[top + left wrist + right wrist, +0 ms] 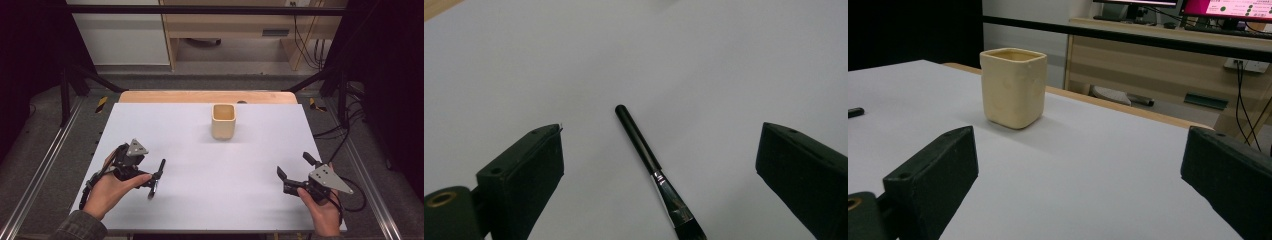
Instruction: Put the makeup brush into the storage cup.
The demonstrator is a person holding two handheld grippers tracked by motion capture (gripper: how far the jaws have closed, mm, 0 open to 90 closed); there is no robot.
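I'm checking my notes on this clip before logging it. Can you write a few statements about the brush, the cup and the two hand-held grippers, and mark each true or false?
1. The brush lies flat on the white table. True.
2. The left hand-held gripper is shut on the brush. False: its jaws stand wide apart on either side, not touching it.
3. The cream cup stands upright at the far middle of the table. True.
4. The right hand-held gripper holds the cup. False: its jaws are open and the cup stands apart, farther off.
5. The brush stands inside the cup. False: it lies on the table by the left gripper.
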